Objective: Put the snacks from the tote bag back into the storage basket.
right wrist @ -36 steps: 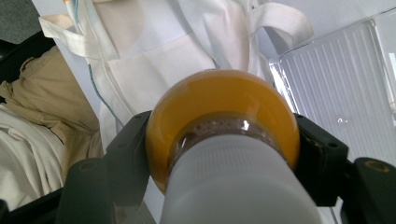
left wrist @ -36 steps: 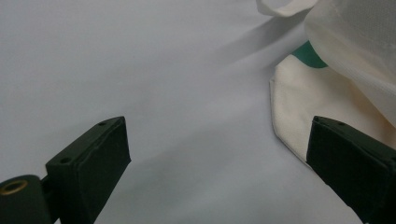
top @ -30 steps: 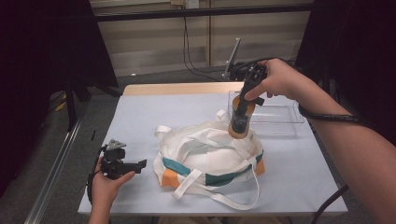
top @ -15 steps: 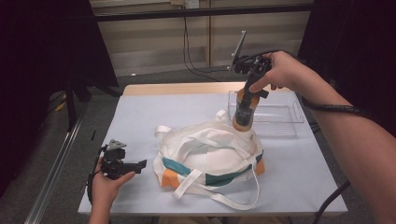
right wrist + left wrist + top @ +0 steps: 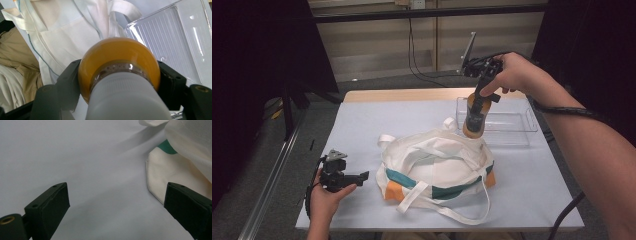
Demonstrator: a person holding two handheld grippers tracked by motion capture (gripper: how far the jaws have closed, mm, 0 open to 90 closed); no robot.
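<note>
Right gripper up in the air near the table's far right corner, pointing down, jaws clamped on a bottle of orange liquid with a white cap; in the right gripper view the jaws press both sides of the bottle just below the cap. Bottle hangs upright over the gap between the tote bag and the clear plastic tray, its base just above the bag's far rim. Tray sits along the far right edge of the table, apart from the bag. Bag lies mid-table, slumped and open, straps trailing toward the near edge. Left gripper low at the near left corner, held in the left hand, jaws spread wide with nothing between them; left gripper view has bare table between the jaws and the bag's edge by the right jaw. Left half of the table bare, far left corner open
</note>
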